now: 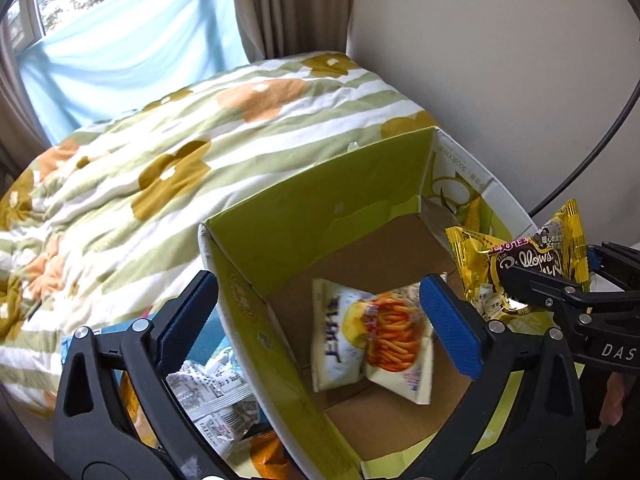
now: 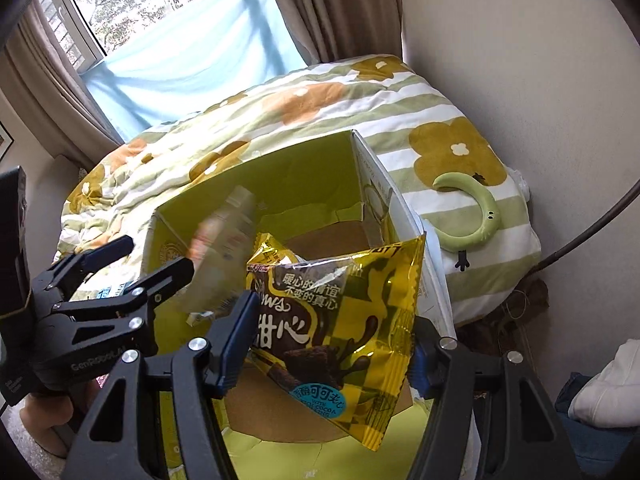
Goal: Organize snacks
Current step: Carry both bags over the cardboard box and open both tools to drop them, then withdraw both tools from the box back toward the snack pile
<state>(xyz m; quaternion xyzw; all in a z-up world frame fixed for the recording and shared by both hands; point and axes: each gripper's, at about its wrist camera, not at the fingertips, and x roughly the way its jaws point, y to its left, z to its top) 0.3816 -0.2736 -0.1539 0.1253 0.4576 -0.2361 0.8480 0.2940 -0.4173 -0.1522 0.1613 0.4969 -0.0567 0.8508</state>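
An open green cardboard box (image 1: pixel 304 216) stands on the bed, also in the right wrist view (image 2: pixel 280 176). A white snack bag with orange sticks (image 1: pixel 376 336) is inside it, blurred as it drops past in the right wrist view (image 2: pixel 224 248). My left gripper (image 1: pixel 320 320) is open and empty above the box; it also shows in the right wrist view (image 2: pixel 160 258). My right gripper (image 2: pixel 332 340) is shut on a gold and brown chocolate snack bag (image 2: pixel 340 320) over the box's right side. That bag (image 1: pixel 520 264) shows at the right in the left wrist view.
Several more snack packets (image 1: pixel 212 408) lie left of the box. The bed has a striped flower quilt (image 1: pixel 160 152). A green neck fan (image 2: pixel 476 216) lies on the quilt right of the box. The wall (image 2: pixel 520 60) is close on the right, curtains (image 2: pixel 328 4) behind.
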